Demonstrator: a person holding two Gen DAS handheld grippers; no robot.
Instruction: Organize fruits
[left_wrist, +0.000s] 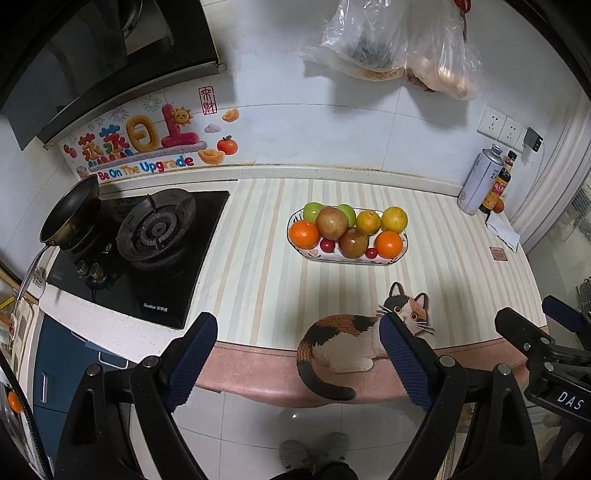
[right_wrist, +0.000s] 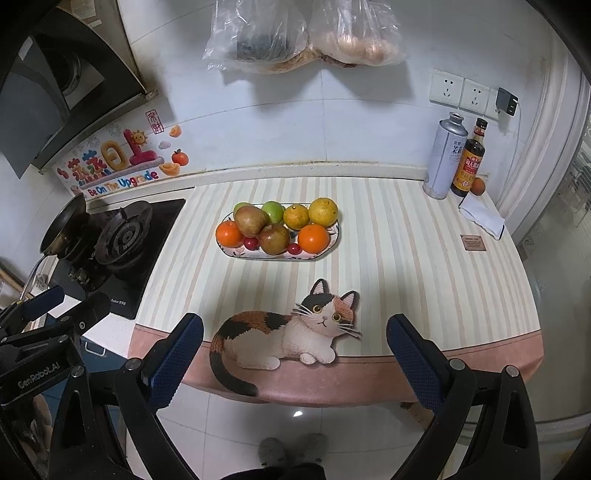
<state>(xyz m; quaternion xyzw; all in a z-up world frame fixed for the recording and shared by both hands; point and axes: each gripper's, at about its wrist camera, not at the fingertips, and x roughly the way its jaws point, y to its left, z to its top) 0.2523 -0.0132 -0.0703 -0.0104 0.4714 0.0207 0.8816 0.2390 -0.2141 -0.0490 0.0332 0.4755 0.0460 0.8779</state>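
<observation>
Ten fruits, one plate, two grippers.

- Left gripper (left_wrist: 299, 354): jaws spread, empty, angled down over the worktop (left_wrist: 258, 236) front edge, well short of the fruit.
- Plate (left_wrist: 310, 254): mid-worktop on the striped mat; holds oranges (left_wrist: 304, 234), apples (left_wrist: 331, 222), green fruits (left_wrist: 313, 211), yellow citrus (left_wrist: 394, 219).
- Cherry tomatoes (left_wrist: 327, 244): wedged low between larger fruit. Risk, as judged: lifting a neighbour lets round fruit roll off.
- Right gripper (right_wrist: 295, 347): jaws spread, empty, same downward tilt, beside the left.
</observation>
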